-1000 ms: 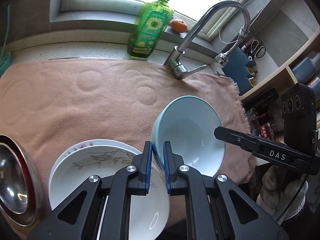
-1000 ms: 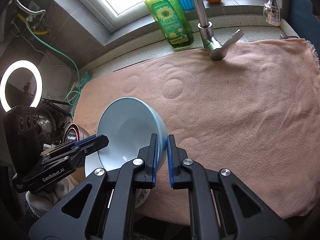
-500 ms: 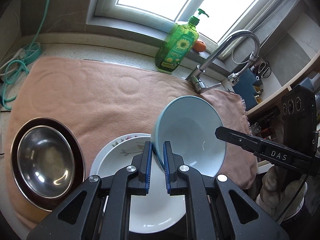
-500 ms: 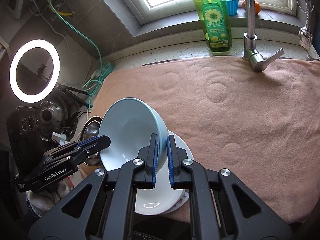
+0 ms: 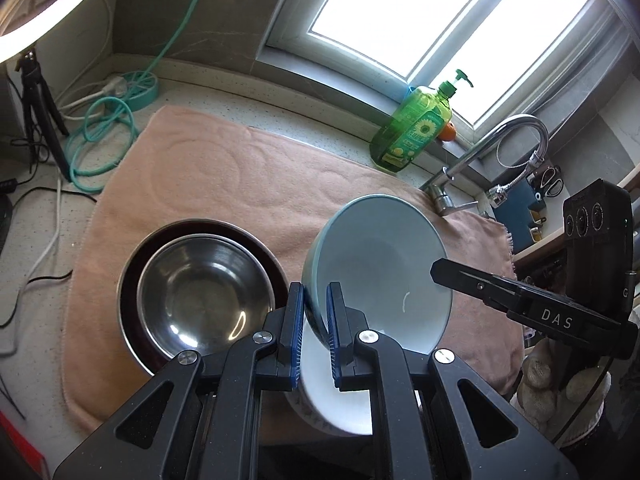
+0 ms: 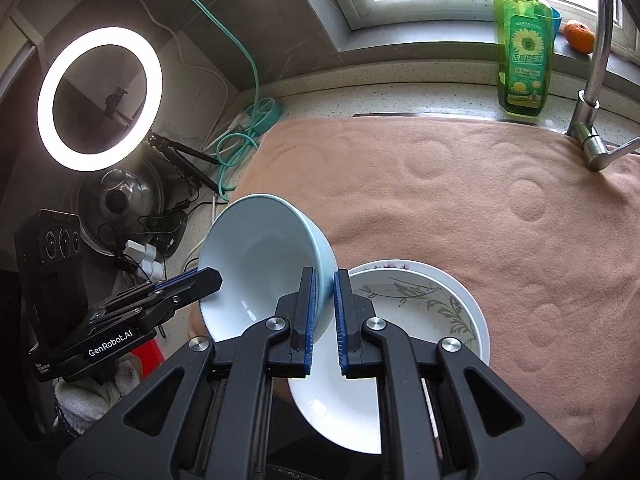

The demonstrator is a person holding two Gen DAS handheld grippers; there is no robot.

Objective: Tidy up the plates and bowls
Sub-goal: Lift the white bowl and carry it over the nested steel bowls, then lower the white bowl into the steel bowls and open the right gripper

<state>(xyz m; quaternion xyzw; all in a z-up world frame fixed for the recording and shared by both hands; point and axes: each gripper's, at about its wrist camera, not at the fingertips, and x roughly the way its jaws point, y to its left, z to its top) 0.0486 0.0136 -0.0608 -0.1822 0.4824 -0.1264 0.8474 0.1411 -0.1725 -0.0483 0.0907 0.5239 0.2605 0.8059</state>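
Speckled counter [image 5: 224, 100]: pink towel [image 5: 240, 184] spread flat; on towel, steel bowl [image 5: 204, 296], floral plate [image 6: 424, 300].

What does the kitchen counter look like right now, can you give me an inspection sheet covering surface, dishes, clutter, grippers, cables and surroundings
Surface: pink towel spread over a speckled counter.
Job's things: light blue bowl held tilted in the air by its rim on two sides; steel bowl nested in a dark-rimmed bowl; white bowl sitting in a flower-patterned plate.
Clutter: green soap bottle and an orange by the window.
Grippers: left gripper and right gripper both shut on the blue bowl's rim.
Cables: teal cable coiled at the counter's end, plus white and black leads.
Surroundings: tap, window, ring light.
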